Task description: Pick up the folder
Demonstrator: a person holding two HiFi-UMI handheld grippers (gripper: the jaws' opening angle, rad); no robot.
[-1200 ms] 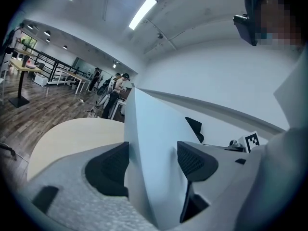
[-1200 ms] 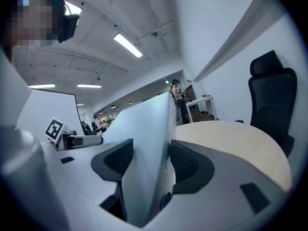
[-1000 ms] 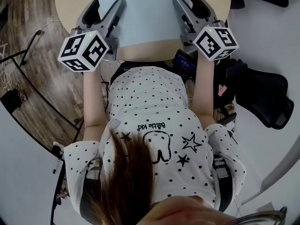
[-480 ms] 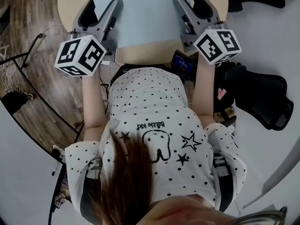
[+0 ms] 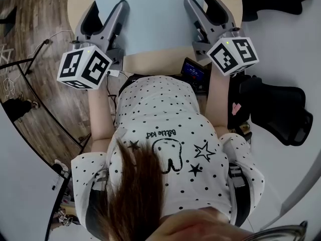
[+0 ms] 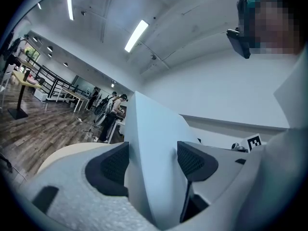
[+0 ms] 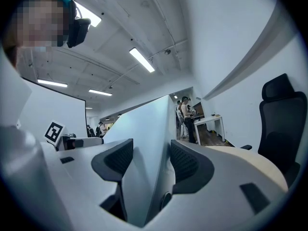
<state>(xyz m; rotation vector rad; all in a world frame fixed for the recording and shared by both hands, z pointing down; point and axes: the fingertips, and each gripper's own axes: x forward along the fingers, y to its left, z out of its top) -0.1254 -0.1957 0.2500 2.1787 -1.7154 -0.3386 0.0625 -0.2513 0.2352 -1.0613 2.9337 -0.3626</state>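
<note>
- Wood floor shows at the left, under the round table.
- Person in a dotted white shirt sits at the near side of the table, with both arms stretched out to the far side.
- Black chair stands on the right, close to the person.
- Pale blue folder is over the table, in front of the person and between the two tongs. I cannot tell if it touches the table top.
- Left gripper is clamped on the folder's left edge. In the left gripper view, the sheet stands tilted between its two dark pads.
- Right gripper is clamped on the folder's right edge. In the right gripper view, the sheet fills the gap between its jaws.
- Marker cubes sit at the near ends of the tongs: the left cube and the right cube.
</note>
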